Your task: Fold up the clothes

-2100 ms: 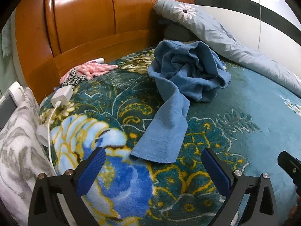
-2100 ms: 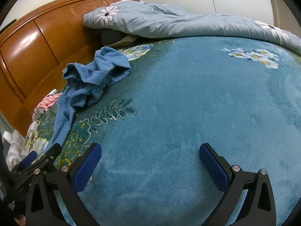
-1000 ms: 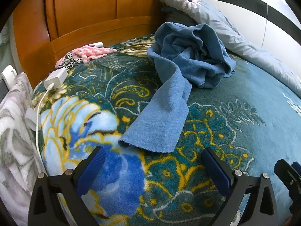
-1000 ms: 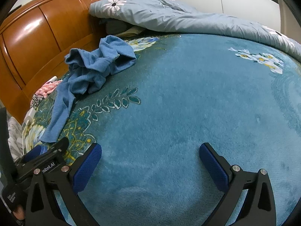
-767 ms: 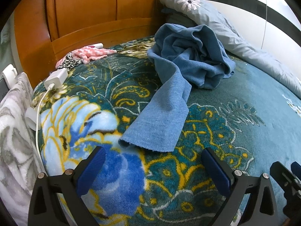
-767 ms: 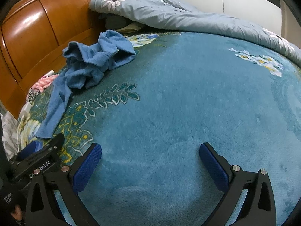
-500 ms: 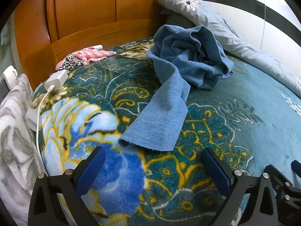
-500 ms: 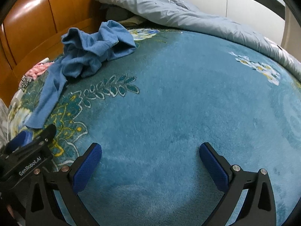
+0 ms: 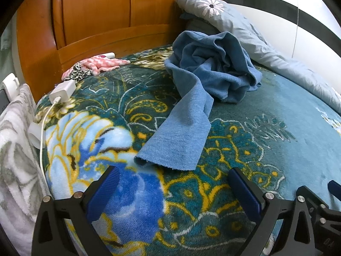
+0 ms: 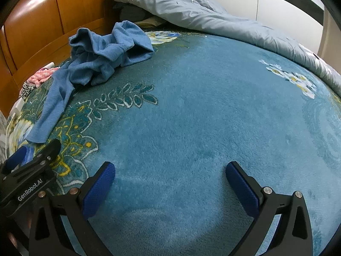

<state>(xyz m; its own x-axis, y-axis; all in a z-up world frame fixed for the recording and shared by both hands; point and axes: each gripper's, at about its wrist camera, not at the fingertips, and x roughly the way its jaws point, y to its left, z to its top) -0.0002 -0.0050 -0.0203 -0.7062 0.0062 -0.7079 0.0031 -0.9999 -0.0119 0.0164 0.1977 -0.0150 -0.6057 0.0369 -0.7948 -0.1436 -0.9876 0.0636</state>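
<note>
- The garment point(image 9: 210, 70) is a blue knit piece lying crumpled on the bed point(image 9: 277, 115), far from both claws and near the headboard point(image 9: 96, 15). 1 long strip, probably a sleeve or leg, trails toward the near edge.
- The left claw point(image 9: 173, 188) stands wide and holds nothing. The strip's hem point(image 9: 168, 163) lies just beyond its fingertips and about centred between them.
- The right claw point(image 10: 170, 184) is also wide and empty, over bare blanket well to the right of the garment.
- The step in hand looks like the first grasp, taking the hem with the left claw.
- To do it well, the left claw should go low and straight ahead, so 1 finger slides under the curled left corner of the hem and the other closes on top.
- It should take only the garment, since the plush blanket under it could bunch into the bite.
- The right claw should go left and far to the crumpled bulk, to pin it or lift a second edge; pulling on the hem alone would probably drag the whole heap.
- The open blanket on the right is the better place to spread it flat.
- Count: 1 blue garment, 2 claws, 1 grey quilt point(image 10: 202, 10), 1 pink and spotted cloth bundle point(image 9: 96, 66), 1 white charger point(image 9: 62, 90) with 1 cable point(image 9: 41, 136).
</note>
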